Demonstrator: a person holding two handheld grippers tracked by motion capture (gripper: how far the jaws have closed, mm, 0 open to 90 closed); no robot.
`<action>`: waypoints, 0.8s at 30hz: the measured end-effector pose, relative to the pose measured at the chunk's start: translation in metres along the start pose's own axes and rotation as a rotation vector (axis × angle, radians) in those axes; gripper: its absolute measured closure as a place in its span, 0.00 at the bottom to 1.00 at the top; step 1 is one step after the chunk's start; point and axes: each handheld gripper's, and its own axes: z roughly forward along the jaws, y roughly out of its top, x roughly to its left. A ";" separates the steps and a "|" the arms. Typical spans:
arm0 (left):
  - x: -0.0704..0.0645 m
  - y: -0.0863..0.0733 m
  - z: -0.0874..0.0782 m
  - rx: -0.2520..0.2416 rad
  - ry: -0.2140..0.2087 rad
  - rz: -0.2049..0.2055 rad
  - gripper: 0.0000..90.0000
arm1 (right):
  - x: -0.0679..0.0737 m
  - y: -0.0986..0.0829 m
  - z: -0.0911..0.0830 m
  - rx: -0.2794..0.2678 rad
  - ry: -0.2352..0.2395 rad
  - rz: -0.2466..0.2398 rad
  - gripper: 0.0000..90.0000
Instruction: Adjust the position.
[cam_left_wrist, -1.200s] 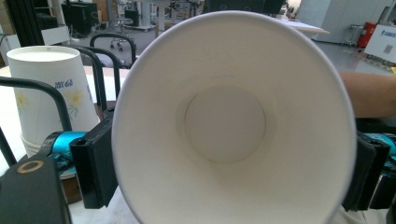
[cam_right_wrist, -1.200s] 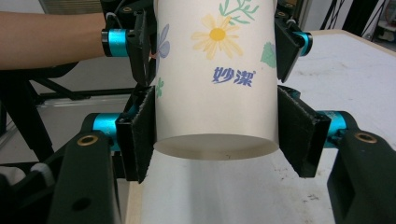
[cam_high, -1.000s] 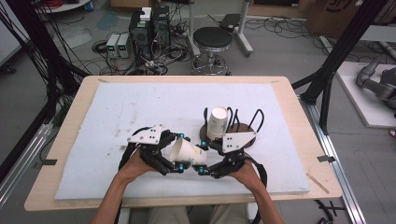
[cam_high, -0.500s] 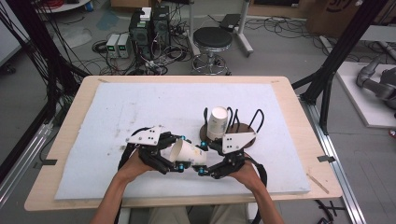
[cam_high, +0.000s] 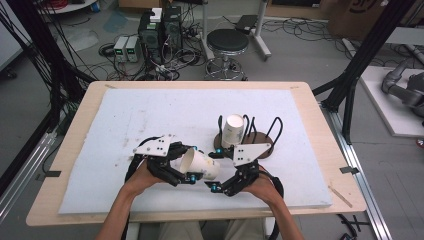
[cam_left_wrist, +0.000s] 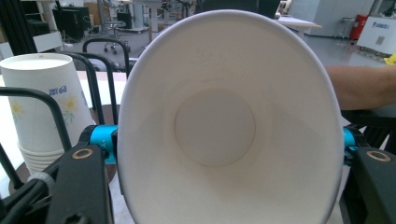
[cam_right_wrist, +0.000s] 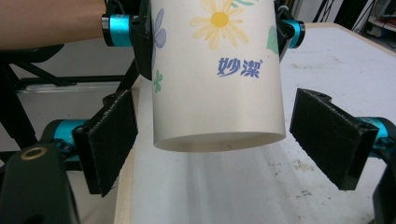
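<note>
The paper cup (cam_high: 200, 164) lay on its side above the tabletop's (cam_high: 100, 125) near edge, clamped at the rim end in the left claw (cam_high: 186, 167). The right claw (cam_right_wrist: 219, 144) stood apart around its base. Closing gently would avoid crushing it. The stacked cups (cam_high: 233, 131) waited in the rack (cam_high: 260, 137) behind.

**Matt paper, coarse pads, soft white mat**

The held paper cup (cam_right_wrist: 217, 74) is matt and smooth, off-white inside, printed with flowers and blue lettering outside. The stacked paper cups (cam_left_wrist: 44, 109) at ten o'clock of it in the left gripper view look the same. The right gripper (cam_right_wrist: 229, 135) has black, rough-textured pads (cam_right_wrist: 332, 135) and glossy blue metal collars. The rack (cam_high: 250, 131) is thin black wire on a dark wooden base. The table mat (cam_high: 150, 115) is white, slightly scuffed foam over a pale wooden tabletop (cam_high: 320, 130).
</note>
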 end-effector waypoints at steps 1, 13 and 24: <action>0.000 0.000 0.000 0.000 0.000 0.000 0.36 | 0.000 0.000 0.000 0.000 0.000 0.000 0.17; 0.000 0.000 -0.002 0.007 0.016 0.004 0.36 | -0.001 0.000 0.000 -0.002 -0.014 0.006 0.17; -0.001 0.007 -0.010 0.063 0.070 -0.002 0.36 | 0.001 -0.007 -0.012 0.001 -0.060 0.037 0.17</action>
